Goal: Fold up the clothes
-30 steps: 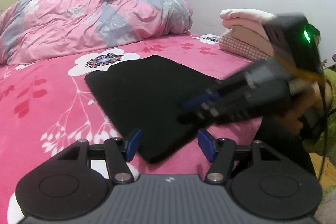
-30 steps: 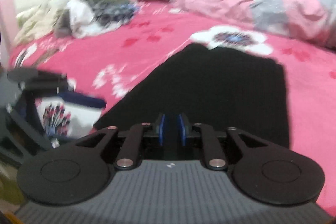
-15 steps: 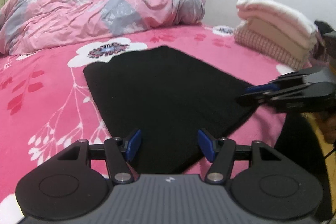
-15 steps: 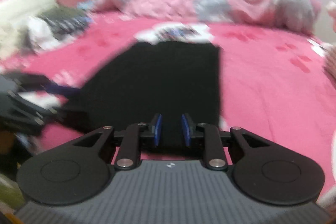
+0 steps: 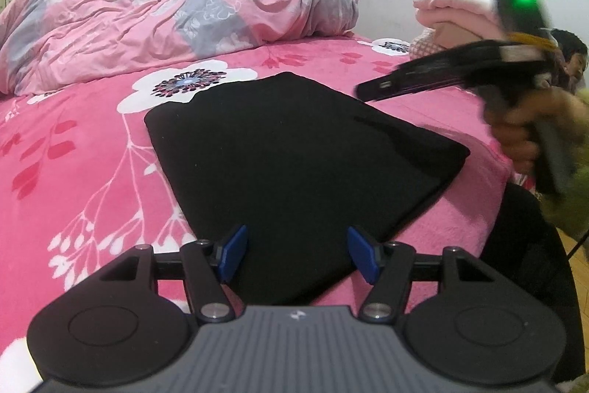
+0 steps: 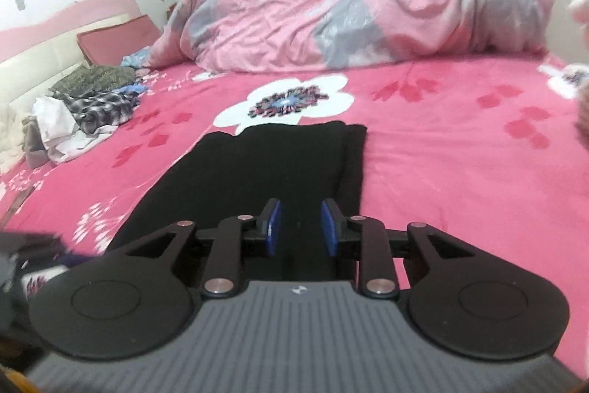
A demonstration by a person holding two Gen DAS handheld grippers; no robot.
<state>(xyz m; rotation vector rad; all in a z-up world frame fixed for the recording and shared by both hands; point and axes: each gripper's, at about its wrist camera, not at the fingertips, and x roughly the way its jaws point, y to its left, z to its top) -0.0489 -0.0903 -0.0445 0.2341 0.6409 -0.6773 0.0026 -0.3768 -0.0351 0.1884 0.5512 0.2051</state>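
Observation:
A black garment (image 5: 294, 142) lies folded into a flat rectangle on the pink flowered bedcover (image 5: 73, 153). My left gripper (image 5: 296, 245) hovers open over its near edge, pads wide apart with nothing pressed between them. In the left wrist view my right gripper (image 5: 364, 91) hangs in the air beyond the garment's right edge, held by a hand (image 5: 515, 135). In the right wrist view the right gripper (image 6: 300, 223) points along the black garment (image 6: 272, 164). Its jaws are opening, with a narrow gap and no cloth pinched in it.
A crumpled pink and grey duvet (image 5: 184, 10) fills the far side of the bed. A stack of folded clothes (image 5: 452, 10) stands at the right edge. A heap of unfolded clothes (image 6: 88, 105) lies by the headboard (image 6: 55, 46). The bed's edge drops off at the right.
The right gripper has left the garment's near part, swung out to the right and risen above the bed. Its blue pads have spread from nearly touching to a narrow gap. The left gripper has hardly moved.

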